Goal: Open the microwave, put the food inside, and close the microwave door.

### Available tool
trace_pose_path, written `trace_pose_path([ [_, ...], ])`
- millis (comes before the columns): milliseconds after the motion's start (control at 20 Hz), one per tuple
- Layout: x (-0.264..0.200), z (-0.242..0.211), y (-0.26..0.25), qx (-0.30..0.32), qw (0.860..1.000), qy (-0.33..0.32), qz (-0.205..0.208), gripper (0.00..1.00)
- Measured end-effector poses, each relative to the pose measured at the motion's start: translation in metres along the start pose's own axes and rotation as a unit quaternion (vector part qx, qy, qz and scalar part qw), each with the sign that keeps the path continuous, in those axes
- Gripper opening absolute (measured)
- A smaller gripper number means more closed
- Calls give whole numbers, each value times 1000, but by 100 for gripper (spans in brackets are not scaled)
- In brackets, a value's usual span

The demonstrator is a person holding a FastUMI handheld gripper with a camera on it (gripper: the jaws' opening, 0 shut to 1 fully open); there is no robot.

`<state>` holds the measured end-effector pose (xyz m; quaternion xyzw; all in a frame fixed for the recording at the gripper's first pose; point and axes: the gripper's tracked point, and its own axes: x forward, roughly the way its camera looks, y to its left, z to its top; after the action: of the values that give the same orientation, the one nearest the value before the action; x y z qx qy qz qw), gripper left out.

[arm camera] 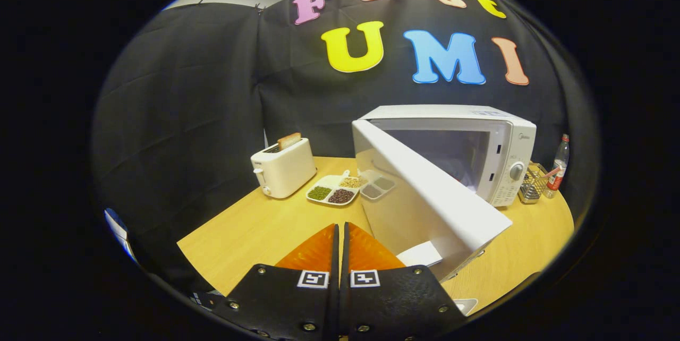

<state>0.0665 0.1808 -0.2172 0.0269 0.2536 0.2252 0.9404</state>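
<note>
A white microwave (504, 155) stands on the wooden table (255, 229), beyond my fingers and to their right. Its door (425, 197) is swung wide open toward me, showing the lit cavity (451, 155). A white divided plate (333, 189) with green, dark and tan beans lies on the table between the toaster and the open door. My gripper (340, 227) is shut with nothing between its fingers, held over the table just left of the door's free edge and short of the plate.
A white toaster (284, 168) with a slice of toast sticking up stands to the left of the plate. Right of the microwave are a small wire basket (533, 184) and a bottle (559, 165). Something flat and white (422, 253) lies under the open door.
</note>
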Motion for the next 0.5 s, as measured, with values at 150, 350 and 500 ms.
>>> trace_pose_path([
  [150, 2, 9, -25, 10, 1000, -6, -16, 1],
  [350, 8, 18, -59, 25, 999, -13, -41, 1],
  [500, 11, 25, -84, 28, 998, -15, -58, 1],
])
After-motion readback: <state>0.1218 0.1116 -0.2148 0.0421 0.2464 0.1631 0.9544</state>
